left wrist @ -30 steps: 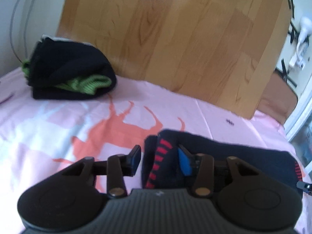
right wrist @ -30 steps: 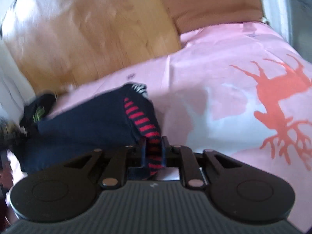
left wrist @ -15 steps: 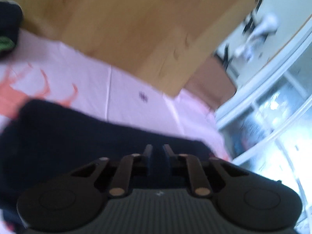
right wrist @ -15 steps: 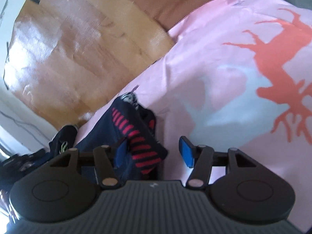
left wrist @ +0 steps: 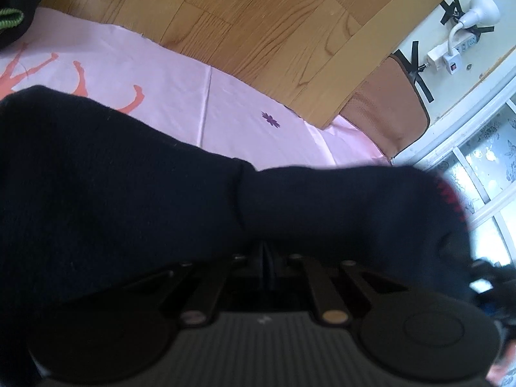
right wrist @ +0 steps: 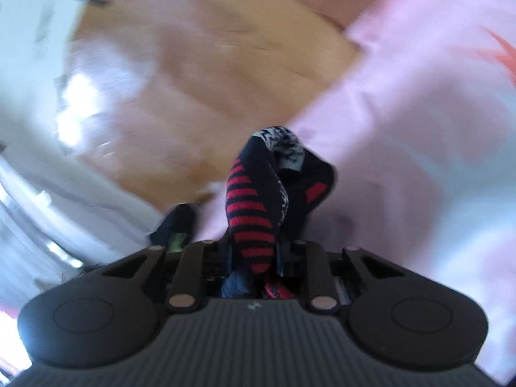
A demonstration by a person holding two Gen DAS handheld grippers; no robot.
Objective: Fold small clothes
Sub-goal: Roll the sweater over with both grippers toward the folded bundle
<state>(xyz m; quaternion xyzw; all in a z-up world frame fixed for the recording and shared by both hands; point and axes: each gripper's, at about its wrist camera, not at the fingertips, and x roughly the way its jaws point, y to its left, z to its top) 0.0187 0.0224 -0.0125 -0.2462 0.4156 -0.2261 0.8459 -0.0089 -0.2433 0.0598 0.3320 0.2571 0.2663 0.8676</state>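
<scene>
Your left gripper (left wrist: 267,259) has its jaws pressed together on the navy sock (left wrist: 135,193), pinching a thin fold of the dark knit right at the fingertips. The sock drapes across the whole near field of that view, a seam running down its middle and a red zigzag edge showing at its far right end. Your right gripper (right wrist: 253,251) has its jaws closing on the sock's red-striped end (right wrist: 250,222); the striped fabric sits squarely between the fingers (right wrist: 285,258), which press on it from both sides, and the rest of that end rises in front of the gripper with a white-and-black patterned patch at the top. The right view is heavily blurred, so finer detail there cannot be told. Under and beyond the sock lies the pink sheet (left wrist: 180,103) with orange branch-like prints, and a small purple mark on it. At the far left corner of the left view sits a dark garment with green trim (left wrist: 16,3). Behind the sheet stands a wooden board (left wrist: 258,25), with a brown cushion (left wrist: 387,109) beside it and a white power strip (left wrist: 451,51) taped to the wall.
</scene>
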